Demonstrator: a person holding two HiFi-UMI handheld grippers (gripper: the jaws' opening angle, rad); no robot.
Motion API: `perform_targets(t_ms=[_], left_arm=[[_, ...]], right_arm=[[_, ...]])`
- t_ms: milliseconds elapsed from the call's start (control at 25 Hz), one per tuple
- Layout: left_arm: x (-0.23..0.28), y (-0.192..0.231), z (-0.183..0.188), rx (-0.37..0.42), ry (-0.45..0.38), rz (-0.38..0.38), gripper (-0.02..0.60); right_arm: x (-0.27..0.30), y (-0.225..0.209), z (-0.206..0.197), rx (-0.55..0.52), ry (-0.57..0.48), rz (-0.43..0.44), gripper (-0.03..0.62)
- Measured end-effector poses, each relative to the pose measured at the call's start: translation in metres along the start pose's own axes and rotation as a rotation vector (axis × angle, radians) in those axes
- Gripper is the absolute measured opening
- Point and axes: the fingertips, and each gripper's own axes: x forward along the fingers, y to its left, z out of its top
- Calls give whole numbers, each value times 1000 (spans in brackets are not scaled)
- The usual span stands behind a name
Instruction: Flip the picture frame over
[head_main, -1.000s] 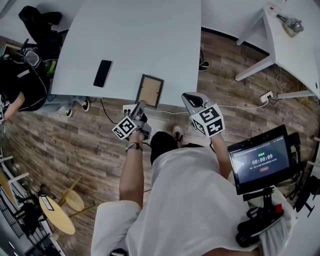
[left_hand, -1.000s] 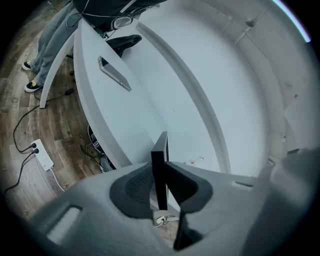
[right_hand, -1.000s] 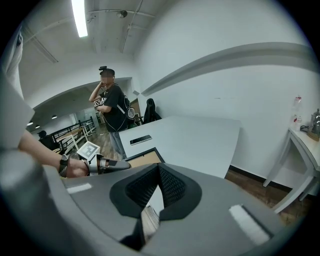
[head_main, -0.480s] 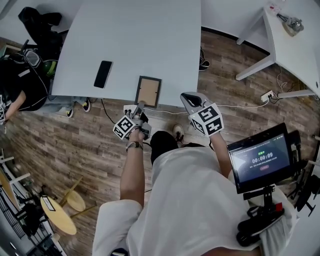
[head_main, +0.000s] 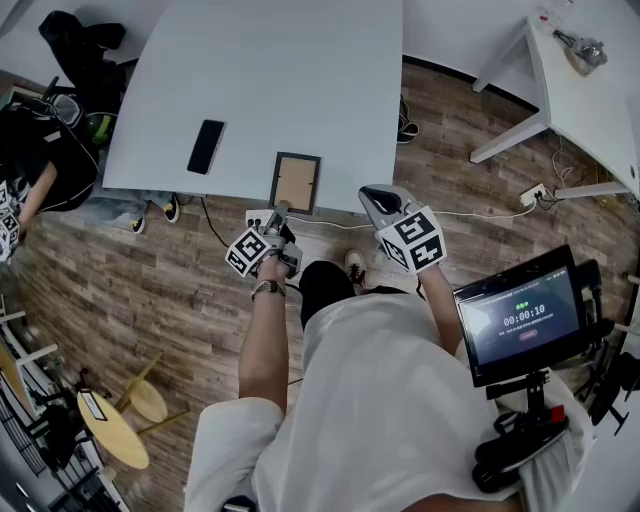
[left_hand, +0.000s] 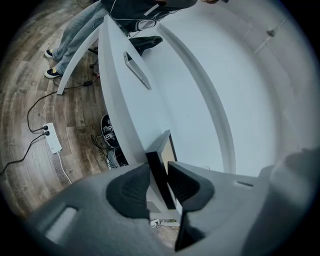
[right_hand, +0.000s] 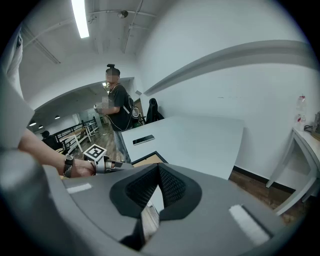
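Observation:
The picture frame (head_main: 297, 183) lies on the white table (head_main: 260, 80) near its front edge, dark rim around a brown panel. My left gripper (head_main: 281, 212) is at the frame's near edge. In the left gripper view the frame's (left_hand: 162, 147) dark edge stands between the jaws of the left gripper (left_hand: 159, 167). They are opening, and the pads sit close beside it without clamping. My right gripper (head_main: 372, 192) hovers just right of the frame, off the table's edge. In its own view the right gripper (right_hand: 158, 167) is shut on nothing, with the frame (right_hand: 145, 160) beyond it.
A black phone (head_main: 206, 147) lies on the table left of the frame. A second white table (head_main: 590, 90) stands at the right, with a power strip (head_main: 530, 193) on the wood floor. A screen on a stand (head_main: 520, 315) is at my right. A person (head_main: 40, 170) is at the far left.
My left gripper has rolled a little and its jaws have widened around the frame's near edge. The frame and the right gripper have stayed put.

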Motion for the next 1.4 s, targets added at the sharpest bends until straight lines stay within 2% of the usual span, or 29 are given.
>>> perform_targets(t_ms=[160, 480, 680, 1200, 1400], left_arm=[[1, 5, 2, 4, -6, 25, 160], [6, 7, -1, 7, 3, 26, 189], [8, 8, -2, 56, 12, 37, 227], [27, 11, -11, 65, 79, 66, 245], [2, 6, -21, 65, 67, 60, 245]], right_arm=[[0, -1, 1, 4, -5, 0, 2], [-1, -4, 0, 7, -6, -8, 2], [-3, -6, -2, 11, -4, -11, 2], [-2, -6, -4, 22, 0, -11, 2], [-22, 13, -8, 13, -16, -20, 2]])
